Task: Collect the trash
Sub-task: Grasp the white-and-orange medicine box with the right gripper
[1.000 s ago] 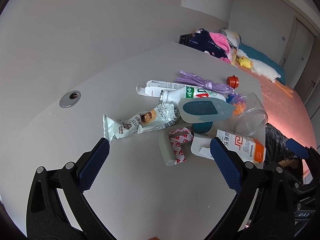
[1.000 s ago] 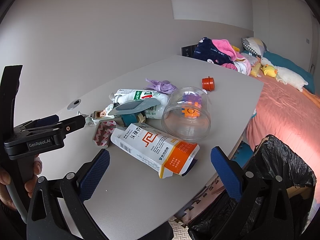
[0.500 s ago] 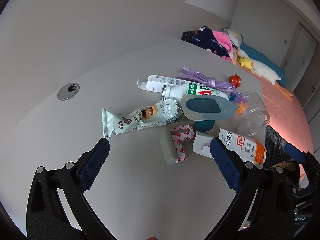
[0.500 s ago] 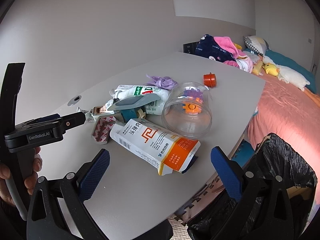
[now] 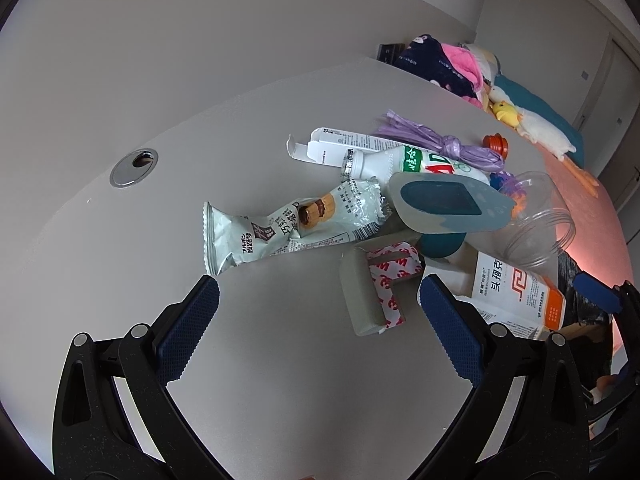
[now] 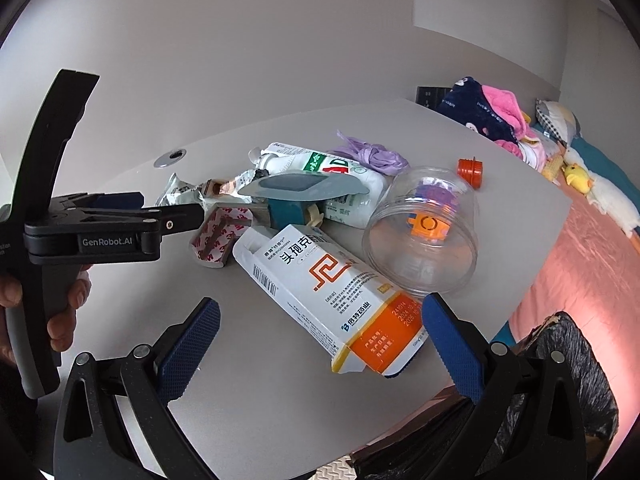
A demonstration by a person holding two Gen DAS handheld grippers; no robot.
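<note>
Both grippers, left (image 5: 316,300) & right (image 6: 320,316), jaws spread, empty. White-orange cardboard medicine box (image 6: 332,288) lies just beside clear plastic jar (image 6: 424,236): light, crushable; probably best gripped across its flat sides.

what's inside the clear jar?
The clear jar, lying on its side, holds small orange and purple plastic pieces. Their exact shape and count are unclear through the plastic.

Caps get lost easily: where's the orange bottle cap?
The orange cap sits alone at the table's far right, beyond the clear jar.
</note>
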